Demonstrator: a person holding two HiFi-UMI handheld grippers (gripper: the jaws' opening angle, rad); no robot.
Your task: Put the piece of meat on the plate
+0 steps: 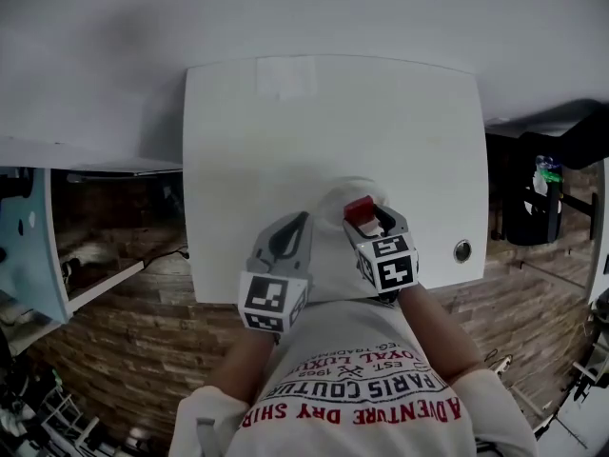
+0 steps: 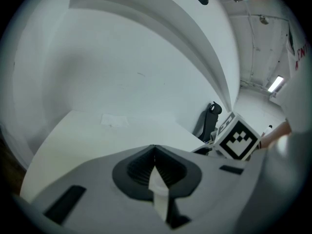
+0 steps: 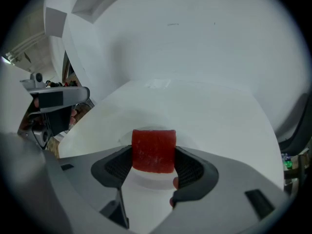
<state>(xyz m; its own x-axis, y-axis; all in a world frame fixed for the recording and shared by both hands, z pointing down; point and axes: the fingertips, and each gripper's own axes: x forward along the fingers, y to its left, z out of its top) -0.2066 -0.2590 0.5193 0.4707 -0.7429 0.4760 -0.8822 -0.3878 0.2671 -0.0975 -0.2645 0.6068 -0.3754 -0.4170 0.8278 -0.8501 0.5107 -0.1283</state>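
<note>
The piece of meat [image 3: 154, 150] is a red block clamped between the jaws of my right gripper [image 3: 154, 156]. It hangs just over a white plate [image 3: 146, 182] on the white table. In the head view the meat [image 1: 359, 208] and right gripper [image 1: 367, 214] are above the plate [image 1: 333, 201] near the table's front edge. My left gripper [image 1: 300, 225] rests to the left of the plate, its jaws pressed together with nothing between them. In its own view the left gripper [image 2: 155, 152] is shut, and the right gripper's marker cube [image 2: 239, 138] shows at the right.
The white table [image 1: 333, 122] backs onto a white wall. A pale label [image 1: 285, 79] lies near its far edge and a round metal grommet [image 1: 462, 250] sits at its front right. A black chair [image 1: 533, 198] stands to the right on the wooden floor [image 1: 124, 331].
</note>
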